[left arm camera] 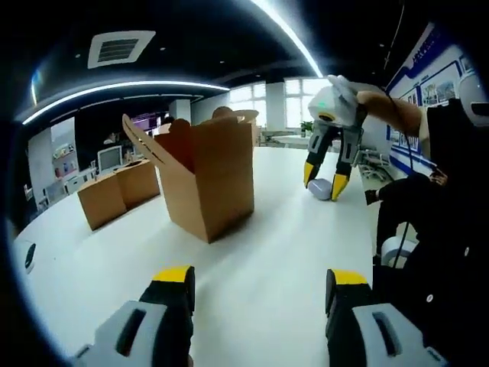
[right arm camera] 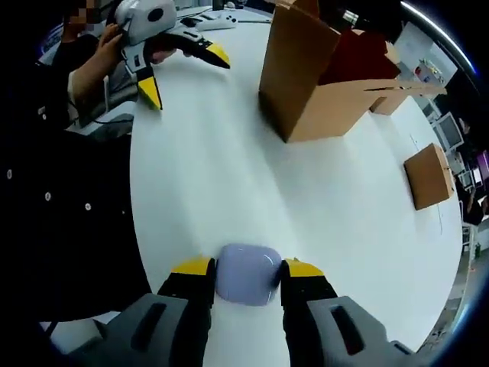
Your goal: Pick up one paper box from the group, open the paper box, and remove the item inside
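An open brown paper box [left arm camera: 206,180] stands upright on the white table [left arm camera: 252,252] with its flaps raised. In the right gripper view the open paper box [right arm camera: 306,84] lies ahead of me. A small rounded lavender item [right arm camera: 246,274] rests on the table, and my right gripper [right arm camera: 248,269] is shut on it, one jaw against each side. The left gripper view has the right gripper [left arm camera: 324,182] pointing down over that lavender item [left arm camera: 320,189], right of the box. My left gripper [left arm camera: 260,279] is open above bare table, and in the other view the left gripper [right arm camera: 183,73] hovers near the table edge.
Two closed brown boxes [left arm camera: 118,195] sit behind the open one on the left; one closed box [right arm camera: 428,176] lies toward the far rim. A person in dark clothing [right arm camera: 61,191] stands along the table edge. A monitor [left arm camera: 109,158] stands beyond the table.
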Motion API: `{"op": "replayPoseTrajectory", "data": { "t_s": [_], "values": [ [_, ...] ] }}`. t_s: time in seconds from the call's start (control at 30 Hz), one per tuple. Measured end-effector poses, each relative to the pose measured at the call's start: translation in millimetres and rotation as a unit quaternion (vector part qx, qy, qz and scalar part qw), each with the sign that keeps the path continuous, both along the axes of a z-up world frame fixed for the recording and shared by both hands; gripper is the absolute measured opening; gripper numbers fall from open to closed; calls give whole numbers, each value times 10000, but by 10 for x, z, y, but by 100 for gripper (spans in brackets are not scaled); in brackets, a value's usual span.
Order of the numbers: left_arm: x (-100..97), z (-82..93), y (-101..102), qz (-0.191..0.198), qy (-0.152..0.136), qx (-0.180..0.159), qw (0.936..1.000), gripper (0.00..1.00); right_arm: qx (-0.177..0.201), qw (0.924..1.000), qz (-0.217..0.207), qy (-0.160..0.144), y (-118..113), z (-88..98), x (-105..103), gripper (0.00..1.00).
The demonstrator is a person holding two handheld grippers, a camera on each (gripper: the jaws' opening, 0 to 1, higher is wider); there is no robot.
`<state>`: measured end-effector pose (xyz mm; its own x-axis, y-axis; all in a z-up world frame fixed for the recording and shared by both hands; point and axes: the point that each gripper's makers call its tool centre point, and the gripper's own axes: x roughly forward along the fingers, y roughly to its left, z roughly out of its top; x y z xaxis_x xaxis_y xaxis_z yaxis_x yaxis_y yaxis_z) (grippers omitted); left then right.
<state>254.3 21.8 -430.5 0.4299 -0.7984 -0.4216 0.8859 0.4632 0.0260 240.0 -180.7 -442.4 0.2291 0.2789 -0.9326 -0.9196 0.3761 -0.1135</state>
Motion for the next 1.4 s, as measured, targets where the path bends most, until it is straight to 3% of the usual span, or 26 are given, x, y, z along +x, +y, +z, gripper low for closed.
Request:
{"op": "replayPoseTrajectory", "data": {
  "t_s": [0.07, 0.13, 0.23, 0.37, 0.43, 0.53, 0.6, 0.7, 0.8, 1.03, 1.2, 1.4],
  "values": [
    [-13, 14, -6, 27, -2, -40, 10000, 70, 88, 9999, 51, -90, 18, 19, -5, 35],
    [-19, 18, -16, 51, -9, -43, 10000, 70, 381, 9991, 27, -171, 90, 84, 0, 41],
    [-19, 21, -26, 96, -36, -1, 9999, 69, 769, 9963, -120, -352, 147, 262, 52, 44],
    [47, 60, -29, 396, -72, -86, 9992, 68, 1519, 9841, -325, -863, 358, 522, 161, 42],
    [109, 84, -40, 548, -108, -128, 9984, 67, 2250, 9669, -521, -1087, 572, 667, 218, 43],
    [261, 133, -35, 751, -198, -192, 9968, 66, 2886, 9427, -845, -1446, 706, 748, 401, 43],
    [509, 217, -17, 1255, -286, -437, 9907, 67, 3464, 9134, -1201, -1767, 772, 823, 559, 43],
    [621, 341, -95, 1478, -260, -863, 9849, 66, 3944, 8792, -1554, -2175, 790, 885, 725, 39],
    [699, 366, -185, 1407, -118, -1059, 9843, 58, 4096, 8679, -1858, -2109, 840, 773, 840, 38],
    [904, 247, -348, 1318, -242, -713, 9884, 48, 3918, 8743, -1896, -2147, 938, 601, 1006, 34],
    [1013, 167, -413, 1320, -345, -477, 9895, 43, 3724, 8844, -1794, -2168, 986, 537, 1109, 31],
    [1121, 170, -399, 1352, -416, -384, 9892, 42, 3777, 8819, -1837, -2143, 991, 541, 1229, 31]
  ]
}}
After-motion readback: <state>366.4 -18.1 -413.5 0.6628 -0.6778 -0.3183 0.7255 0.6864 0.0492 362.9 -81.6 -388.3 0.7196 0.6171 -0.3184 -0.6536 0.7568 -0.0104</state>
